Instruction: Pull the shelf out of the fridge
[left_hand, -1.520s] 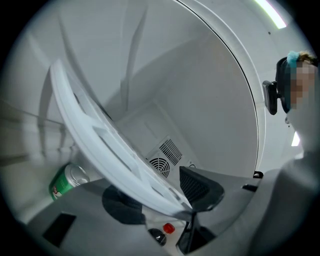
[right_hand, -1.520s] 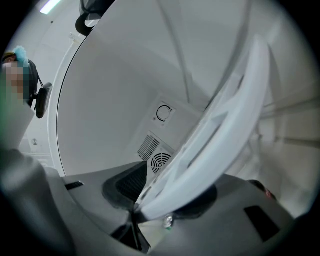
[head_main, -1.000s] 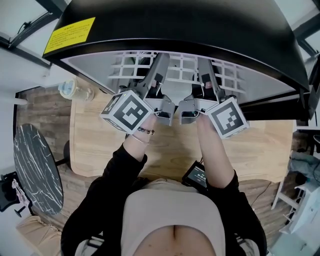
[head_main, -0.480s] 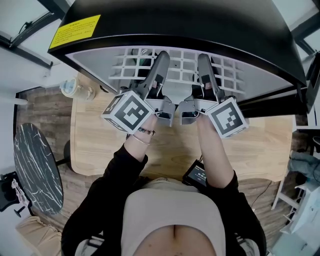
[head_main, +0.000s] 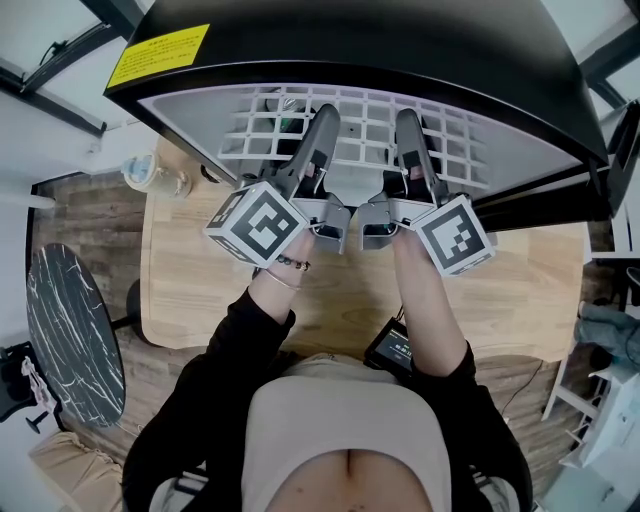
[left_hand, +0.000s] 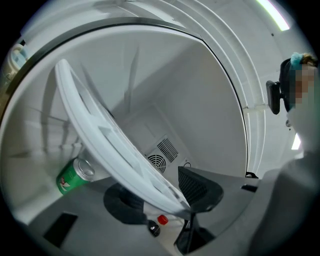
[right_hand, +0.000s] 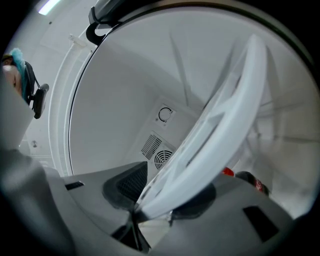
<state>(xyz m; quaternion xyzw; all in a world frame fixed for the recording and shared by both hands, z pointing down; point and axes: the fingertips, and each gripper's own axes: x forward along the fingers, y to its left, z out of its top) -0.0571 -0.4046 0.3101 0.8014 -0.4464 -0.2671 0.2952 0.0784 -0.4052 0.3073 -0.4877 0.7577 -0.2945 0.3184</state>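
Left gripper (head_main: 323, 115): I have its jaws clamped on the front rail of the white wire shelf (left_hand: 107, 142).
Right gripper (head_main: 408, 120): clamped on the same rail, just beside the left.
Shelf: front part sticks out of the black fridge (head_main: 380, 40).
Inside: green can (left_hand: 74, 175) and red-capped dark bottle (right_hand: 248, 180) lie below the shelf.

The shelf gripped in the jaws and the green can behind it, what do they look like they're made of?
The shelf is smooth white and faintly glossy, with a broad moulded front rail and an open grid: probably plastic, possibly coated wire. The green can has a printed green wall and a bare silvery rimmed top: most likely aluminium.
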